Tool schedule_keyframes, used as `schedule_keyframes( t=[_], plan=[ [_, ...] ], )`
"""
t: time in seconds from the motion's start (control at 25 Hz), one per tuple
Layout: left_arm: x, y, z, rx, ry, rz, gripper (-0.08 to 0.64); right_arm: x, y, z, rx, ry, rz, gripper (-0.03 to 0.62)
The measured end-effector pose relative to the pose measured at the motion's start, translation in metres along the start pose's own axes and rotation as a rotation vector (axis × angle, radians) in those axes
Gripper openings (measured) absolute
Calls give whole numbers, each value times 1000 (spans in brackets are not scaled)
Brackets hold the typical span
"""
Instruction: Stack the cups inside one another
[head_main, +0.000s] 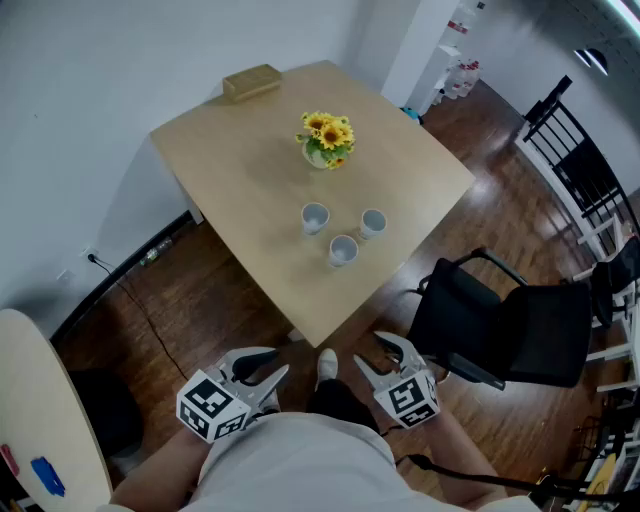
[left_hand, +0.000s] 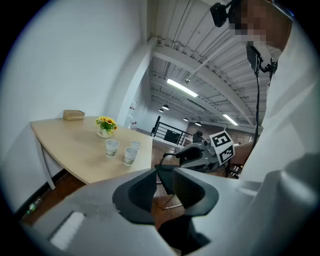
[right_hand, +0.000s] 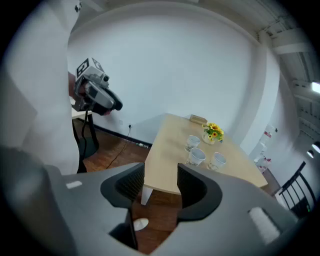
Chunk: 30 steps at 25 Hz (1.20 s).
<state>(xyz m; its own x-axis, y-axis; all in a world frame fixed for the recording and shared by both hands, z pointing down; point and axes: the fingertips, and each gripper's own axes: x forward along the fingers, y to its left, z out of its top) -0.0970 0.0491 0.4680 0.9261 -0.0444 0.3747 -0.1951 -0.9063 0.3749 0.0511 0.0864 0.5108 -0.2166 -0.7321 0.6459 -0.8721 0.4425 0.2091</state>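
Observation:
Three white paper cups stand upright and apart on the light wooden table (head_main: 250, 180): a left cup (head_main: 314, 218), a right cup (head_main: 372, 223) and a near cup (head_main: 343, 250). The left gripper view shows them as small cups (left_hand: 130, 155) far ahead, and they are also cups (right_hand: 196, 157) in the right gripper view. My left gripper (head_main: 268, 372) and right gripper (head_main: 374, 356) hang close to my body, well short of the table's near corner. Both are open and empty; floor and table show through the gaps of the left gripper (left_hand: 161, 186) and the right gripper (right_hand: 161, 184).
A vase of yellow flowers (head_main: 326, 140) stands behind the cups, and a flat tan box (head_main: 251, 82) lies at the table's far corner. A black chair (head_main: 500, 320) is at the table's right. A round table edge (head_main: 40, 400) shows at lower left, and a black railing (head_main: 585, 180) at far right.

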Motion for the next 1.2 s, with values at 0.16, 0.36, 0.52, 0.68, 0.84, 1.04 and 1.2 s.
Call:
schedule_keyframes(
  t=[0.16, 0.36, 0.52, 0.68, 0.84, 1.04, 1.2],
  plan=[
    [16, 24, 23, -18, -39, 10, 106, 44, -36, 4, -114, 50, 45, 213],
    [45, 42, 55, -2, -70, 46, 107, 97, -85, 10, -258, 89, 122, 212],
    [69, 48, 76, -1, -75, 61, 107, 133, -116, 3, -354, 148, 185, 207],
    [83, 58, 90, -24, -79, 86, 107, 162, -131, -2, -428, 201, 240, 197],
    [94, 66, 99, -45, -83, 114, 107, 184, -134, -12, -566, 254, 280, 151],
    [101, 71, 103, -77, -96, 156, 107, 197, -127, -25, -678, 303, 338, 58],
    [102, 75, 102, -95, -104, 190, 107, 201, -128, -27, -700, 305, 345, 28]
  ],
)
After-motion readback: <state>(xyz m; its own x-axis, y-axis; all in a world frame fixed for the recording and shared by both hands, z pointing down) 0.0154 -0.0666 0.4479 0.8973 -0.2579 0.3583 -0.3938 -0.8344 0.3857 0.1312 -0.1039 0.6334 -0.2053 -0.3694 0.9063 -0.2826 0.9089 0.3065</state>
